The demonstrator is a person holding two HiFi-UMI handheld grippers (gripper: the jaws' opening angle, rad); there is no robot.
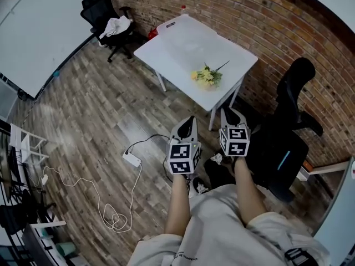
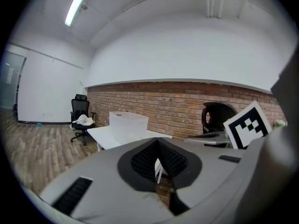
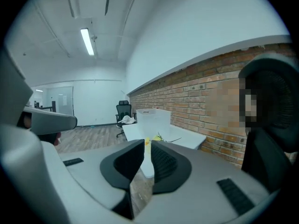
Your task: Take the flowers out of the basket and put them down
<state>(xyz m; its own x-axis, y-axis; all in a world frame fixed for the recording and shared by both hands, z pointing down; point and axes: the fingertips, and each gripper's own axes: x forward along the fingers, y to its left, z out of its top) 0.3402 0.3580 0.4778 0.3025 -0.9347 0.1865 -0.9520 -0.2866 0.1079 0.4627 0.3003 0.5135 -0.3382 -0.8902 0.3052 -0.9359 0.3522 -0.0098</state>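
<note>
**Left gripper**: jaws closed, tips meeting, nothing gripped. The left gripper view shows the two ribbed pads converging to a point, with only a thin sliver of background below it. The unit is held low in front of the person, over the wooden floor, short of the table.

**Right gripper**: jaws released, standing a narrow gap apart, nothing between the pads. The right gripper view shows the table edge and floor through the gap. The unit is held just beside the left one, at about the same height.

**Flowers**: a small yellow and green bunch lying flat on the white table, near the table's front corner, the corner closest to the grippers. The bunch is well apart from both grippers, ahead of them, and untouched. In the right gripper view the flowers appear just above the jaw tips, in line with the gap.

**Basket**: a white container standing at the far end of the table, against the brick wall. The flowers lie outside it, apart from it.

**Surroundings:** one black office chair to the far left, another to the right of the table; a white power strip with its cable lies on the floor.
</note>
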